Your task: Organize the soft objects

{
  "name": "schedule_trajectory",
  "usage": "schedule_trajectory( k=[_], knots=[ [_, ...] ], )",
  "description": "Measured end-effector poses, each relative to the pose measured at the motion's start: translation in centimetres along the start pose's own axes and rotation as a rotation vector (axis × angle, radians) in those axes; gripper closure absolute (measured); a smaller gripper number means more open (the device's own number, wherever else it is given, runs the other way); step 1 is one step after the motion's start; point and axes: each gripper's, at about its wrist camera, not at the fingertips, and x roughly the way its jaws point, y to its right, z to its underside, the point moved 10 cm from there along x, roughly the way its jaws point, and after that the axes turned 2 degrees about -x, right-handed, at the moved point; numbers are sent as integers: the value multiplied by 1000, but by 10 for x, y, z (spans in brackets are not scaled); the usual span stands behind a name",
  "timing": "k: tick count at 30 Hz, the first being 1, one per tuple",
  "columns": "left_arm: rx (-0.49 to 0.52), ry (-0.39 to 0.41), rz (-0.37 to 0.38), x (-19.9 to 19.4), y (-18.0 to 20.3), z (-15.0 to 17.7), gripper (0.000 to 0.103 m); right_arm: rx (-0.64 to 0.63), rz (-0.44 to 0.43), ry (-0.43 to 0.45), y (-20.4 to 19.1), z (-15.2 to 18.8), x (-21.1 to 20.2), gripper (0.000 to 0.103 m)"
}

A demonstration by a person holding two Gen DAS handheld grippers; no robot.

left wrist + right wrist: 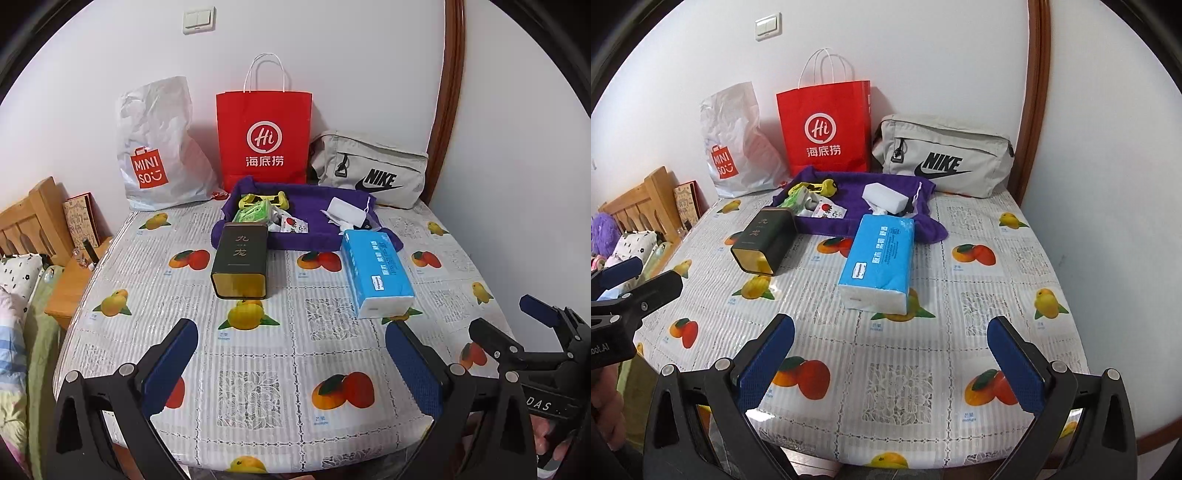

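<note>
Both grippers hover at the near edge of the fruit-print tablecloth, the left gripper and the right gripper each with jaws spread wide and holding nothing. The blue tissue pack, the likeliest soft item to be tidied, lies flat on the cloth, its far end touching the purple cloth heaped behind it.

A squeeze on the pack could crush or tear its thin wrapper, and dragging it back could snag the purple cloth and scatter the small things lying on it: a white sponge block, yellow toys and loose packets. Left of the pack, a dark tin lies on its side and seems likely to be knocked by a careless sweep.

Behind the pack, against the wall, stand a white Miniso bag and a red paper bag, with a grey Nike pouch beside them. Nothing blocks the straight reach to the pack.
</note>
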Motion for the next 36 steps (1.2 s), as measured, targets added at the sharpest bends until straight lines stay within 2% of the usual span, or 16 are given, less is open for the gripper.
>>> schedule_trajectory(
  k=[36],
  knots=[
    [-11,0,-22,-9,-2,8,1,-16,-14,28,-7,6,-15,0]
  ],
)
